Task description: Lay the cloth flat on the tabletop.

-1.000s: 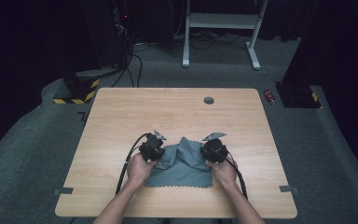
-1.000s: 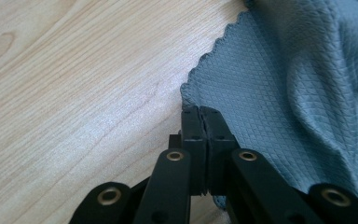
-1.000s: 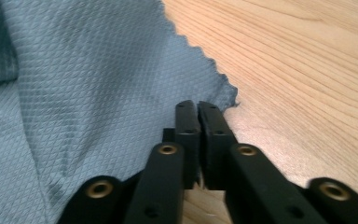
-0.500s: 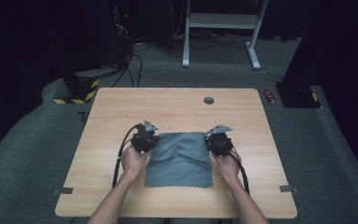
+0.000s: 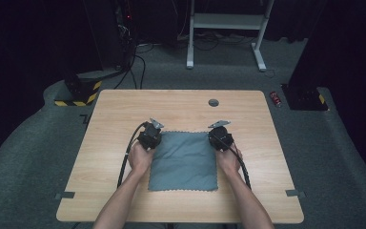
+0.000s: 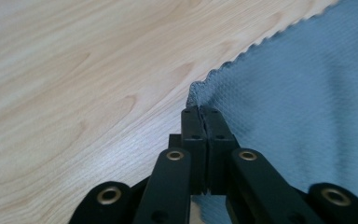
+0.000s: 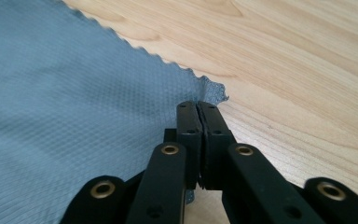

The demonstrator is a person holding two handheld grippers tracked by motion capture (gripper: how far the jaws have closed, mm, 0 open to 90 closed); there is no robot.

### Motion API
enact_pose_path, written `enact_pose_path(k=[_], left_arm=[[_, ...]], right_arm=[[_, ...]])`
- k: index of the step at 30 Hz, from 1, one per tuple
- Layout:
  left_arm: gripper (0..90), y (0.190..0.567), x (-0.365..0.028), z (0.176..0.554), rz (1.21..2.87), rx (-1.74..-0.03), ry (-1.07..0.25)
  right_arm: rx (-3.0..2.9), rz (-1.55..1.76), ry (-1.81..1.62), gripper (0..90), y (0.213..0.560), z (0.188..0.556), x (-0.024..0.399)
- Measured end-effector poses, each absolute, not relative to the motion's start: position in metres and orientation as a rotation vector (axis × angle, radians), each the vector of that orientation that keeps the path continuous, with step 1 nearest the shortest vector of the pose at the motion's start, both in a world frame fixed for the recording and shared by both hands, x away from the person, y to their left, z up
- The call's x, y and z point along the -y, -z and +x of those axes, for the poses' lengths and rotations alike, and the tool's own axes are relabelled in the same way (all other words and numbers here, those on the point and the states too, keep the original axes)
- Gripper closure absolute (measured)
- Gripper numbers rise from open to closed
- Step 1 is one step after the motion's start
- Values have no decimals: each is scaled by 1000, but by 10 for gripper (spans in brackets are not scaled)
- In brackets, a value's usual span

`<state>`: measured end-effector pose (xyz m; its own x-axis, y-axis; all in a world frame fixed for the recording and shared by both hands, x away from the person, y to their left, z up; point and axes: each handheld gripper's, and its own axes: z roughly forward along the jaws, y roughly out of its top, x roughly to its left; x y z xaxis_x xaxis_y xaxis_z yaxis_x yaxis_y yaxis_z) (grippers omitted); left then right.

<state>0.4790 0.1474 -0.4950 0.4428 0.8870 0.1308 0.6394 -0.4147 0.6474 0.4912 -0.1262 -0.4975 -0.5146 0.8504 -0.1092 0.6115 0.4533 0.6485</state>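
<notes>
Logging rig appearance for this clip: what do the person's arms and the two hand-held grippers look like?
Forearms bare, no sleeves. Left hand-held gripper and right hand-held gripper are black, each topped with a grey three-cornered plate and trailing a black cable. Their black jaws carry brass-coloured pivot rivets.

I see the grey cloth spread flat on the table. Left gripper and right gripper sit at its far corners.

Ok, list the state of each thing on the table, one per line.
Grey cloth: spread flat on the table, far corners pinched.
Left hand-held gripper: shut on the cloth's corner; jaws have just been easing open.
Right hand-held gripper: shut on the other far corner.
</notes>
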Motion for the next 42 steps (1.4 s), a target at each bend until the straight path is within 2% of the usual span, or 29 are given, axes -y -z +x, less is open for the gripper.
enact_pose_path(k=[2, 5, 12, 16, 23, 27, 31, 33, 38, 42], left_arm=[[738, 496, -151, 478, 2170, -1287, -632], [639, 493, -158, 468, 2138, -1301, -632], [559, 498, -159, 422, 2149, -1174, -506], [548, 507, -157, 400, 2169, -1132, -448], [544, 514, -160, 395, 2160, -1139, -465], [486, 516, -166, 396, 2147, -1137, -464], [457, 515, -167, 400, 2143, -1180, -471], [440, 514, -166, 396, 2146, -1165, -463], [413, 509, -162, 377, 2139, -1097, -454], [411, 510, -163, 367, 2130, -1089, -436]], right_arm=[[-2273, 1254, -765, 808, 499, 494, 127], [-2251, 1267, -828, 758, 493, 489, 132], [-2330, 1179, -933, 760, 487, 453, 137], [-2373, 1180, -920, 765, 499, 443, 140], [-2414, 1142, -891, 809, 509, 441, 134], [-2401, 1139, -858, 846, 511, 445, 140], [-2383, 1121, -798, 844, 510, 451, 142], [-2384, 1154, -829, 816, 508, 449, 144], [-2400, 1081, -964, 774, 500, 415, 140], [-2457, 1005, -965, 735, 507, 385, 135]])
